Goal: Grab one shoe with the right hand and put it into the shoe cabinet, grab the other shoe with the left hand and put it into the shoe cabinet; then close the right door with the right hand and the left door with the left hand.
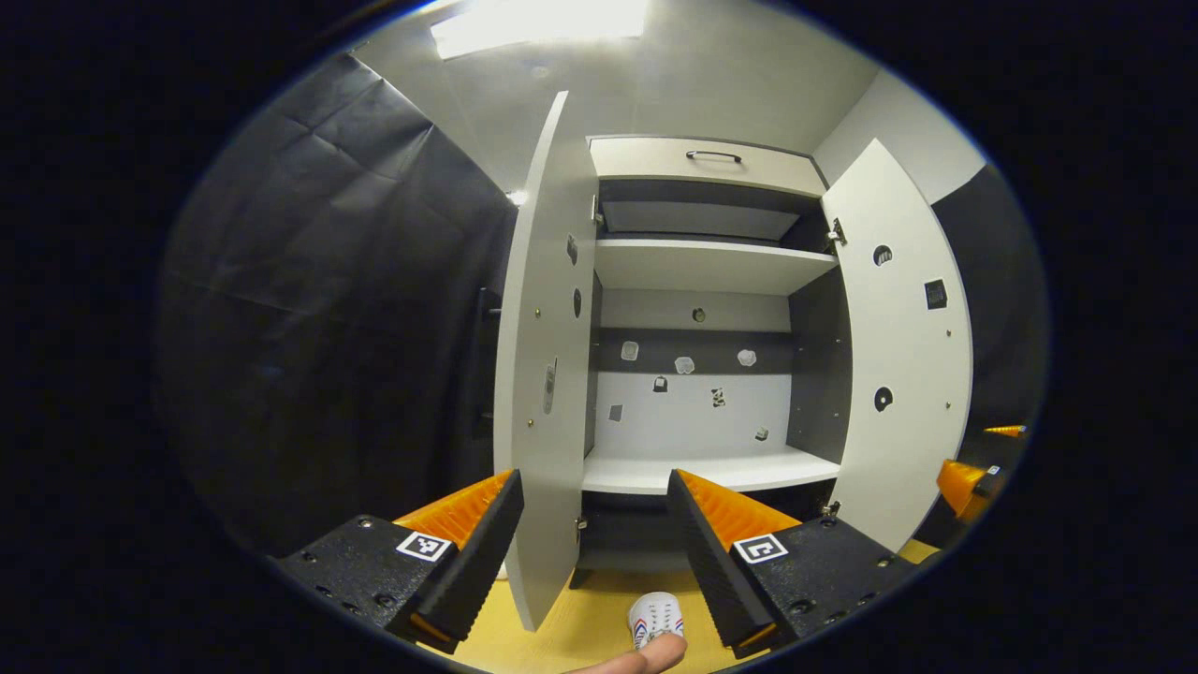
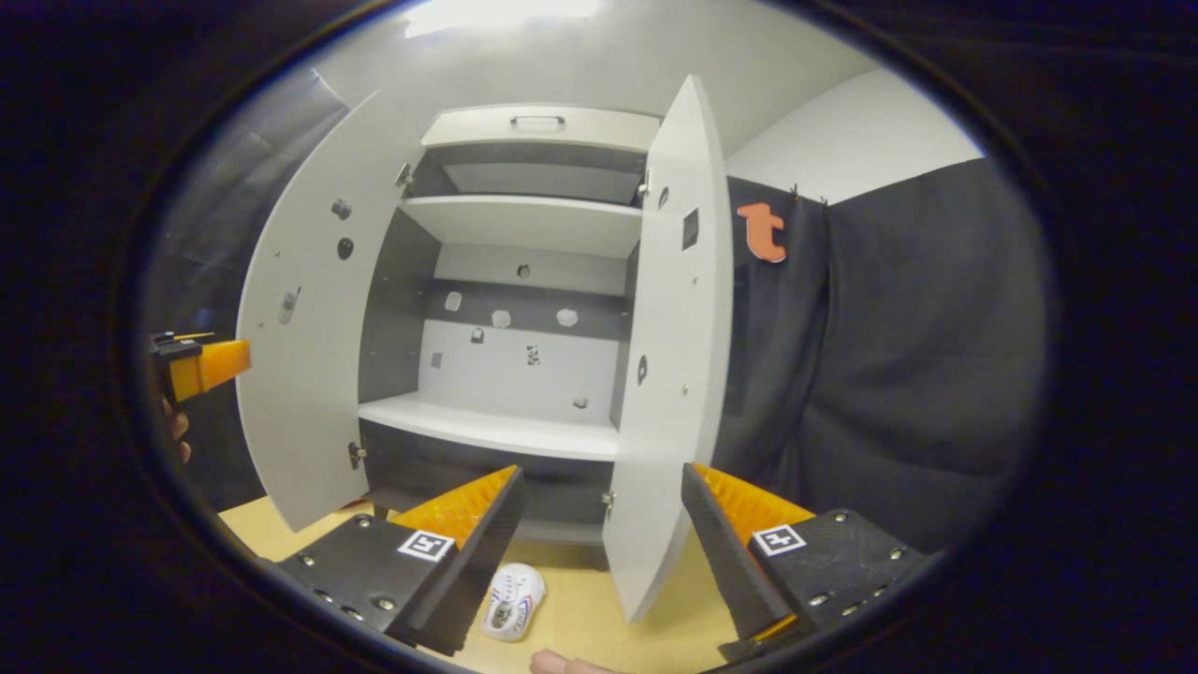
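Yellow floor (image 2: 580, 608), small white shoe (image 2: 512, 600), open flat-panelled cabinet (image 2: 524, 309), left tool (image 1: 594, 524) and right tool (image 2: 599, 520) spread.

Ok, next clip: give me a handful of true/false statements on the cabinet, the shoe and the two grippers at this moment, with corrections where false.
1. Both doors of the shoe cabinet stand open. True: the left door and the right door are swung outward.
2. A shoe already sits on the lower shelf. False: that shelf is bare; a white shoe lies on the floor in front of the cabinet.
3. The right gripper is shut on the shoe. False: its fingers are spread apart and hold nothing.
4. The left gripper is open. True.
5. The drawer above the shelves is pulled out. False: it sits closed, its handle facing out.
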Available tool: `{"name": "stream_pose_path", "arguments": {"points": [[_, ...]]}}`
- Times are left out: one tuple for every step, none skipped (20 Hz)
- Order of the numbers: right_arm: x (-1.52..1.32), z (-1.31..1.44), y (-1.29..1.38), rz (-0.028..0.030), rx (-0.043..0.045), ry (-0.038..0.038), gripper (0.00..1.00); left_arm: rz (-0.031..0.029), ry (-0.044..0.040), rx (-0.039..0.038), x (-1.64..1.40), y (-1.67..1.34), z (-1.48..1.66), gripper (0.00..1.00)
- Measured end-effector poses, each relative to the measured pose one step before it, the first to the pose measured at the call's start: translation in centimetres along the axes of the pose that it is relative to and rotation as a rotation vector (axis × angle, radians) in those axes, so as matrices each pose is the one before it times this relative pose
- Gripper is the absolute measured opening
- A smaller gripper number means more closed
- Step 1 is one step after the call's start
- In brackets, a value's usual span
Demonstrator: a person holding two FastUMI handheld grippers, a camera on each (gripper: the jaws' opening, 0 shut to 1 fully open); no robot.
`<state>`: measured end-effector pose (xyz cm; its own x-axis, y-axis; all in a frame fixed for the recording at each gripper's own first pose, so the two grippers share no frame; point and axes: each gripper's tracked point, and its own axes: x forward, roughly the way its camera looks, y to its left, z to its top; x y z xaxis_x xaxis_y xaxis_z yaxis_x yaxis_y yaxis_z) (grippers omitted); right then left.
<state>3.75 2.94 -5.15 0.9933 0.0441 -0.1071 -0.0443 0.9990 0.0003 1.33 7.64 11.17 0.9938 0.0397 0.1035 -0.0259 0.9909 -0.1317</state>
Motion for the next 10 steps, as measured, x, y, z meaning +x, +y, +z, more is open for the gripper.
{"name": "stream_pose_path", "arguments": {"points": [[0.735, -1.839, 1.088, 0.01433, 0.00333, 0.03093, 0.98, -0.00437, 0.00592, -0.00343, -0.148, 0.291, -0.296, 0.94], [0.802, -1.856, 0.893, 0.00856, 0.00163, 0.03313, 1.00, -0.01281, 0.00719, -0.00784, -0.209, 0.022, -0.423, 0.94], [1.006, -1.830, 1.064, 0.01344, 0.00042, 0.03066, 0.97, -0.01051, 0.00956, -0.00450, -0.077, 0.147, -0.389, 0.89], [1.108, -1.914, 0.883, 0.00803, -0.00209, 0.03276, 1.00, -0.00070, 0.00656, 0.00143, -0.080, 0.362, -0.527, 0.94], [1.185, -2.062, 0.983, 0.01144, -0.00296, 0.03675, 1.00, 0.00195, 0.00513, 0.01034, -0.055, 0.411, -0.370, 0.94], [1.107, -2.077, 1.177, 0.02008, -0.00870, 0.03870, 1.00, 0.00008, 0.00215, 0.01352, -0.163, 0.317, -0.489, 0.94], [1.101, -2.100, 1.100, 0.01278, -0.00310, 0.04421, 1.00, -0.00122, 0.00169, 0.01261, -0.123, 0.230, -0.309, 0.94], [1.094, -1.774, 1.039, 0.02009, 0.00430, 0.04119, 1.00, -0.00184, 0.00274, 0.00868, -0.192, 0.209, -0.305, 0.94], [1.182, -1.927, 0.988, 0.01535, 0.00673, 0.04066, 0.98, -0.00718, -0.00320, 0.00548, -0.201, 0.017, -0.210, 0.94], [1.017, -1.552, 0.557, 0.00572, 0.00896, 0.03430, 1.00, -0.00577, -0.00462, 0.00184, -0.196, 0.105, -0.047, 0.94]]}}
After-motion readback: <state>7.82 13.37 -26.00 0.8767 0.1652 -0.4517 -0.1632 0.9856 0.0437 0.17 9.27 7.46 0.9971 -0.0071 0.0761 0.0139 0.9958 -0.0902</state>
